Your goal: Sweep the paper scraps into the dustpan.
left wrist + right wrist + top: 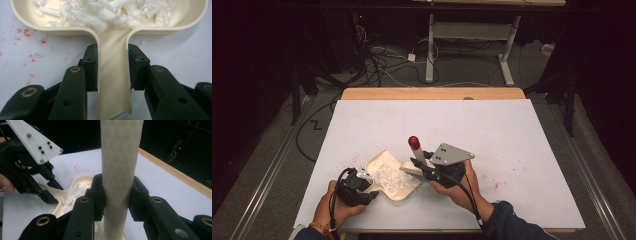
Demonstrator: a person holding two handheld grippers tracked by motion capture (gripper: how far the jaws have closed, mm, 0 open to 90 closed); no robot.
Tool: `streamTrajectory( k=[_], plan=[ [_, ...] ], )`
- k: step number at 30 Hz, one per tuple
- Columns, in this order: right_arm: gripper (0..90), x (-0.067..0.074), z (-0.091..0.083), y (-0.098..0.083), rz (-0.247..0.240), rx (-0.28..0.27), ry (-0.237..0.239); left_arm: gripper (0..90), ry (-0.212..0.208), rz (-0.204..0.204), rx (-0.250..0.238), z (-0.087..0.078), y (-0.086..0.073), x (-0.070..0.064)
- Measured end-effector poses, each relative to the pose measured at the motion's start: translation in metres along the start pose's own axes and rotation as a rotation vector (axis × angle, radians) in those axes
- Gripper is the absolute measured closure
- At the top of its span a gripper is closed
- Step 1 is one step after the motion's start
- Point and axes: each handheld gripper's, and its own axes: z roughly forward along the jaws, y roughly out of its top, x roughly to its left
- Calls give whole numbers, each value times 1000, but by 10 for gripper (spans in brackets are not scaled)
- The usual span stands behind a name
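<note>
Left gripper view is showing us our left gripper [113, 67] clamping the flat handle [113, 82] of a cream dish [75, 31], one black pad pressing on each side of it. White shredded pieces [105, 12] are lying heaped in the dish's bowl. In the right gripper view we are seeing our right gripper [117, 195] squeezing a cream pestle [120, 170] by its shaft, which is standing nearly upright just above the dish. From the high view, the pestle's red knob [413, 141] is pointing up and away from us, and the two grippers are working close together at the near edge. Everything is resting on a white sheet [492, 130] speckled with red stains [27, 32], covering a wooden table [432, 93]. Beyond the table, cables [382, 65] are trailing over a dark floor beside a white desk frame [472, 35].
</note>
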Motion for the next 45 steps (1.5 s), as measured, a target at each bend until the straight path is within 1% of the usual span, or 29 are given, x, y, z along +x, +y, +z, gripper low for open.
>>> streamTrajectory(
  k=[1, 3, 4, 5, 8, 14, 16, 17, 19, 21, 23, 24, 25, 26, 27, 28, 29, 30, 31, 32, 33, 35, 36, 37, 38, 39, 40, 42, 45],
  plan=[
    [706, 1, 2, 2, 3, -8, 7, 632, 0, -2, -2, 0, 0, 0],
    [706, 1, 3, 8, 21, -29, 35, 632, -2, -2, -2, 0, -1, 0],
    [706, 1, 2, 11, 20, -31, 45, 632, -2, -3, -3, 0, -1, 0],
    [706, 1, 1, 14, 11, -36, 43, 632, -3, -5, -6, 0, -1, 0],
    [706, -1, -5, 18, 8, -49, 32, 632, -4, -8, -8, 0, -1, 1],
    [706, -18, -22, 23, 40, -89, -2, 632, -5, -9, -7, 0, -1, 1],
    [706, -25, -25, 22, 55, -93, -14, 632, -5, -11, -4, 0, -1, 1],
    [706, -28, -26, 21, 66, -92, -13, 632, -5, -11, -3, 0, -1, 1],
    [706, -32, -25, 19, 77, -87, -34, 632, -8, -15, -5, 0, 0, 1],
    [706, -34, -21, 17, 55, -79, -73, 632, -8, -12, -2, 0, 0, 1],
    [706, -32, -15, 13, 26, -60, -108, 632, -7, -9, 0, 0, 0, 1],
    [706, -31, -11, 10, 18, -51, -112, 632, -5, -9, 1, 0, 0, 1],
    [706, -26, -2, 4, 12, -25, -102, 632, -3, -8, 2, 0, 1, 1],
    [706, -26, -2, 4, 12, -25, -102, 632, -2, -10, 1, 0, 1, 1],
    [705, -23, 2, 1, 10, -12, -96, 632, -2, -9, 1, 0, 1, 0],
    [706, -15, 8, -3, 11, 7, -80, 632, -1, -9, 1, 0, 0, 0],
    [706, -15, 8, -3, 11, 7, -80, 632, 1, -8, 0, 0, 0, 0],
    [705, -4, 10, -3, -2, 18, -68, 632, 2, -7, 1, 0, 0, 0],
    [705, -4, 10, -3, -2, 18, -68, 632, 2, -8, 0, 0, 0, 0],
    [705, 6, 11, 1, -35, 27, -44, 632, 4, -8, 0, 0, 1, 0],
    [705, 6, 11, 1, -35, 27, -44, 632, 6, -7, 1, 0, 1, -1],
    [705, 14, 12, 4, -46, 20, -10, 632, 6, -9, 1, 0, 0, -1],
    [706, 19, 12, 9, -48, 9, 24, 632, 5, -11, -1, 0, 0, -1],
    [706, 19, 12, 9, -48, 9, 24, 632, 5, -14, -1, 0, 0, -1],
    [706, 21, 11, 11, -42, 1, 42, 632, 4, -18, -2, -1, 0, -1],
    [706, 22, 11, 13, -38, -6, 49, 632, 5, -16, -2, -1, -1, -1],
    [706, 23, 11, 15, -53, -12, 49, 632, 4, -14, 0, -1, -1, -1],
    [706, 23, 9, 18, -58, -21, 40, 632, 3, -15, 0, -1, -1, -1],
    [705, 16, 8, 22, -44, -37, 28, 632, 2, -12, 2, -1, -1, 0]
  ],
)
